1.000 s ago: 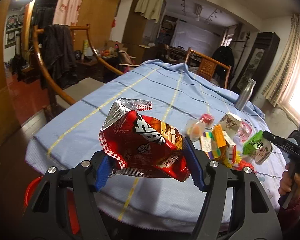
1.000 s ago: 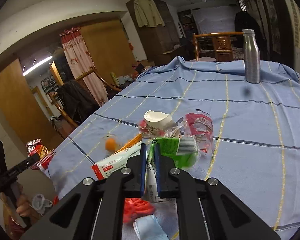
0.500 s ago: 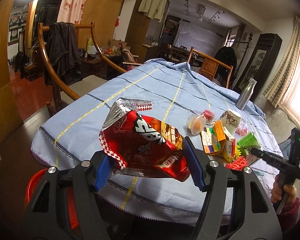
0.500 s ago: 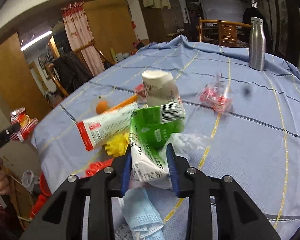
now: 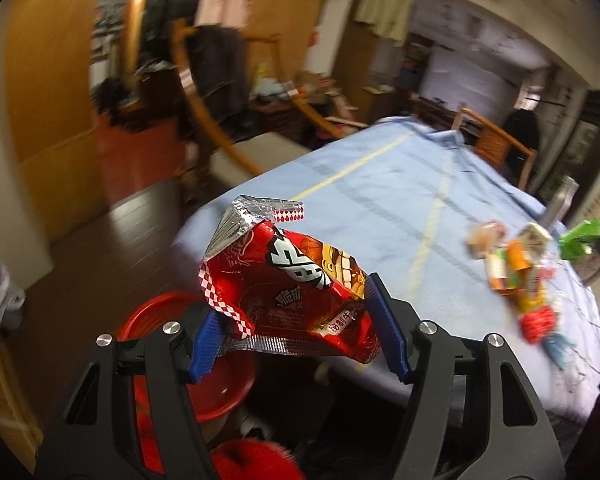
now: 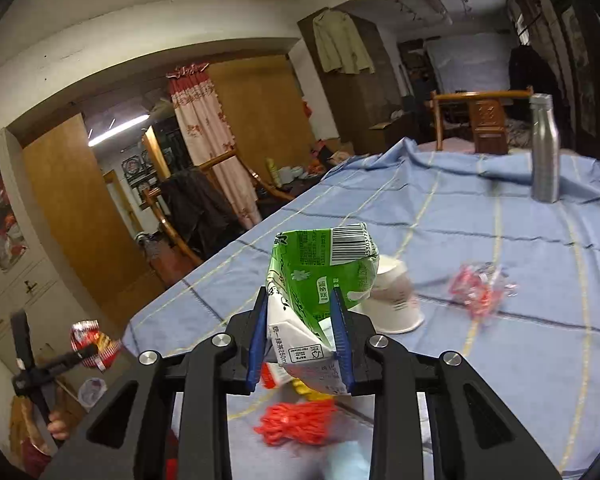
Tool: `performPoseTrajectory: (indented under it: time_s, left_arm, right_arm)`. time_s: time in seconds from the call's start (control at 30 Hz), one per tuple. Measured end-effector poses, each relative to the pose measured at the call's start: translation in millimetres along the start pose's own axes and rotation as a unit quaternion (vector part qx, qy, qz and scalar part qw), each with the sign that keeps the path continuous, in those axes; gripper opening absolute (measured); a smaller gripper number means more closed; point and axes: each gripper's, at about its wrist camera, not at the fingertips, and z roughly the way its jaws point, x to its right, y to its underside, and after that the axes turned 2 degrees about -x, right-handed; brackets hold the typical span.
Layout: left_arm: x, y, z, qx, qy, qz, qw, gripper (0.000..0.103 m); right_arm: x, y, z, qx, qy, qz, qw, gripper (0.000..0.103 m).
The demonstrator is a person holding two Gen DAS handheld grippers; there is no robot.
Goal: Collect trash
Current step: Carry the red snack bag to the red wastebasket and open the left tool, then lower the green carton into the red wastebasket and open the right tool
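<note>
Your left hand-held gripper (image 5: 300, 332) is clamped across a red snack bag (image 5: 288, 280), its foil mouth tilted up and away from the pads, with a red bin (image 5: 172, 344) just below and slightly left of the jaws, on the floor off the edge of the table (image 5: 380, 200). Your right hand-held gripper (image 6: 300, 330) is clamped on a crushed green-and-white drink carton (image 6: 320, 280), which hangs clear of the blue cloth.

Beyond and below the right gripper lie a tipped white paper cup (image 6: 392, 300), a crumpled red-and-clear wrapper (image 6: 476, 286) to the right, and a red mesh scrap (image 6: 296, 420) close under the jaws; a steel bottle (image 6: 544, 152) stands far ahead.

The step in hand looks like carrying both pieces to the bin. Bring the snack bag squarely over the bin's opening before you part the jaws, since a light bag may drift or catch the rim. Keep the carton upright in case any liquid remains, and follow with the right gripper only once the left is out of its path.
</note>
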Motion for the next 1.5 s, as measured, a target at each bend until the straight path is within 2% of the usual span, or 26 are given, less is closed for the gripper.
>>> performPoseTrajectory:
  time_s: [0.1,0.2,0.3,0.33,0.37,0.47,0.63,0.83,1.1,1.33,1.5]
  left_arm:
    - [-37,9,8,-0.017,-0.017,-0.035,0.9991,0.065]
    - [-63,14,19,-0.029,-0.028,-0.051,0.9979,0.067]
    - [-76,19,32,-0.042,-0.046,-0.057,0.9964,0.079]
    - [-79,20,36,-0.044,-0.059,-0.056,0.9957,0.088]
    - [-80,22,37,-0.045,-0.072,-0.053,0.9950,0.091]
    - [-85,23,37,-0.037,-0.097,-0.046,0.9935,0.093]
    - [-105,25,36,-0.040,-0.084,-0.071,0.9931,0.096]
    - [-119,24,28,-0.019,-0.123,-0.091,0.9881,0.096]
    - [-142,26,19,-0.009,-0.150,-0.117,0.9818,0.096]
    - [-168,30,18,-0.008,-0.184,-0.135,0.9736,0.096]
    - [-195,36,19,-0.015,-0.192,-0.167,0.9670,0.096]
  right_arm:
    - [-9,-4,10,-0.013,-0.027,0.016,0.999,0.030]
    - [-29,-5,14,-0.015,-0.030,0.006,0.999,0.030]
    - [-51,-5,20,-0.023,-0.032,-0.012,0.999,0.030]
    - [-59,-5,23,-0.026,-0.031,-0.019,0.999,0.030]
    - [-65,-6,24,-0.028,-0.032,-0.023,0.999,0.030]
    - [-89,-8,30,-0.035,-0.040,-0.037,0.998,0.030]
    - [-125,-5,43,-0.048,-0.057,-0.067,0.995,0.030]
    - [-170,5,60,-0.080,-0.097,-0.092,0.988,0.030]
    - [-259,34,95,-0.148,-0.182,-0.145,0.961,0.030]
    - [-336,72,130,-0.200,-0.215,-0.212,0.932,0.030]
    - [-371,92,169,-0.232,-0.232,-0.232,0.916,0.030]
